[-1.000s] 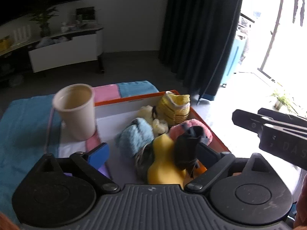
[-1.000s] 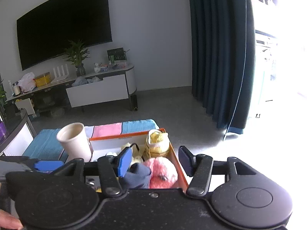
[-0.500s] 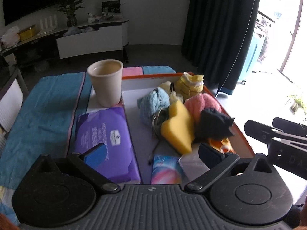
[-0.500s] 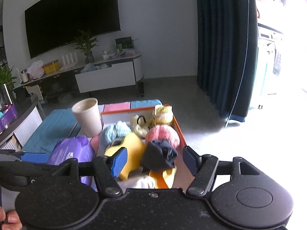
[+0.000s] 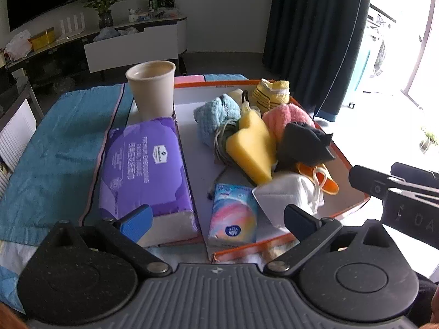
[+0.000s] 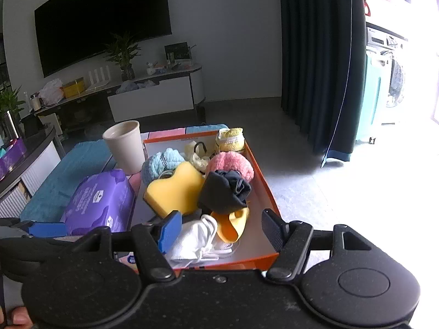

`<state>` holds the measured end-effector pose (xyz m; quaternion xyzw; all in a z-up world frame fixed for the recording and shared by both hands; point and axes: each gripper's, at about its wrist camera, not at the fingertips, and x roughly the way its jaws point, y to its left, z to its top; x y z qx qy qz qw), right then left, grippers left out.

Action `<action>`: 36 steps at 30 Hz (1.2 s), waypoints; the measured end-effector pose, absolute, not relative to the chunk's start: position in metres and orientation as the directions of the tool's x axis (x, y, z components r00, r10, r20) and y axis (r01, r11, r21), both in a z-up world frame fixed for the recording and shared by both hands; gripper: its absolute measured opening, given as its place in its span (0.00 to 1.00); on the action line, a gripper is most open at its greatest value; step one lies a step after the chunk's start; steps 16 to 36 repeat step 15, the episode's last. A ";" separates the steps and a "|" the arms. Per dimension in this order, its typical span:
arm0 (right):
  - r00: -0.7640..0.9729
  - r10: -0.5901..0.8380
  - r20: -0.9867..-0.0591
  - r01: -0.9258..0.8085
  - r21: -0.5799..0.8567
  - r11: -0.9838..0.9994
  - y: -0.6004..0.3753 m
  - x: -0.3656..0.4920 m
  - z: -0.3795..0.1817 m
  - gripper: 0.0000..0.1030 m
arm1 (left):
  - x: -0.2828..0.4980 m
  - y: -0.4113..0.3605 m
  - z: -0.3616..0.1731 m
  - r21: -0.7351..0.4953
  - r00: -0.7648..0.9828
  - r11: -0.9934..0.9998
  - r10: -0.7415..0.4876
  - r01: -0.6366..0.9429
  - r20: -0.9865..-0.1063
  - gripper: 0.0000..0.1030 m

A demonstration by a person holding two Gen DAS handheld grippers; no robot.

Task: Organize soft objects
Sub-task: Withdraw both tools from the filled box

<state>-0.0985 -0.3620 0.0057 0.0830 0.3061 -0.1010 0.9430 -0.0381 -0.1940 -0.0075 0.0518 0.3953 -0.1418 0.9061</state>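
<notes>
Both grippers hang over the orange box (image 6: 267, 189), jaws wide apart and holding nothing — the left gripper (image 5: 216, 218) above the purple tissue pack (image 5: 145, 164), the right gripper (image 6: 222, 229) above a white mask (image 6: 194, 237). A yellow sponge (image 6: 175, 187), dark sock (image 6: 223, 192) and pink puff (image 6: 230, 163) sit piled inside the box — a cup (image 6: 124, 145) stands beside it.

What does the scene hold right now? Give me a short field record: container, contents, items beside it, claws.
container: orange-rimmed box
contents: yellow sponge, dark sock bundle, pink fluffy item, light-blue knit, white mask, pocket tissue pack
beside box: purple tissue pack, beige cup
left claw: open, empty
right claw: open, empty
</notes>
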 end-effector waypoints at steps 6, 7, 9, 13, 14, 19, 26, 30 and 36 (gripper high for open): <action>0.790 -0.132 -0.598 0.238 0.101 0.966 -0.362 -0.101 0.001 0.76 | -0.038 -0.191 -0.012 -0.031 0.637 0.961 -0.207 0.276 -0.743 1.00; 0.791 -0.130 -0.598 0.236 0.102 0.966 -0.362 -0.102 -0.001 0.76 | -0.038 -0.190 -0.012 -0.030 0.639 0.962 -0.205 0.272 -0.741 1.00; 0.790 -0.130 -0.599 0.235 0.101 0.967 -0.361 -0.103 -0.002 0.76 | -0.039 -0.190 -0.010 -0.028 0.650 0.963 -0.203 0.269 -0.732 1.00; 0.792 -0.134 -0.595 0.241 0.104 0.965 -0.361 -0.104 -0.002 0.76 | -0.039 -0.189 -0.009 -0.022 0.659 0.964 -0.197 0.265 -0.726 1.00; 0.792 -0.138 -0.594 0.246 0.104 0.964 -0.362 -0.105 -0.003 0.76 | -0.039 -0.189 -0.010 -0.026 0.653 0.964 -0.200 0.266 -0.731 1.00; 0.792 -0.141 -0.594 0.250 0.105 0.962 -0.363 -0.105 -0.002 0.76 | -0.038 -0.189 -0.011 -0.035 0.641 0.959 -0.214 0.280 -0.737 1.00; 0.792 -0.141 -0.594 0.250 0.105 0.962 -0.363 -0.105 -0.002 0.76 | -0.038 -0.189 -0.011 -0.035 0.641 0.959 -0.214 0.280 -0.737 1.00; 0.792 -0.141 -0.594 0.250 0.105 0.962 -0.363 -0.105 -0.002 0.76 | -0.038 -0.189 -0.011 -0.035 0.641 0.959 -0.214 0.280 -0.737 1.00; 0.792 -0.141 -0.594 0.250 0.105 0.962 -0.363 -0.105 -0.002 0.76 | -0.038 -0.189 -0.011 -0.035 0.641 0.959 -0.214 0.280 -0.737 1.00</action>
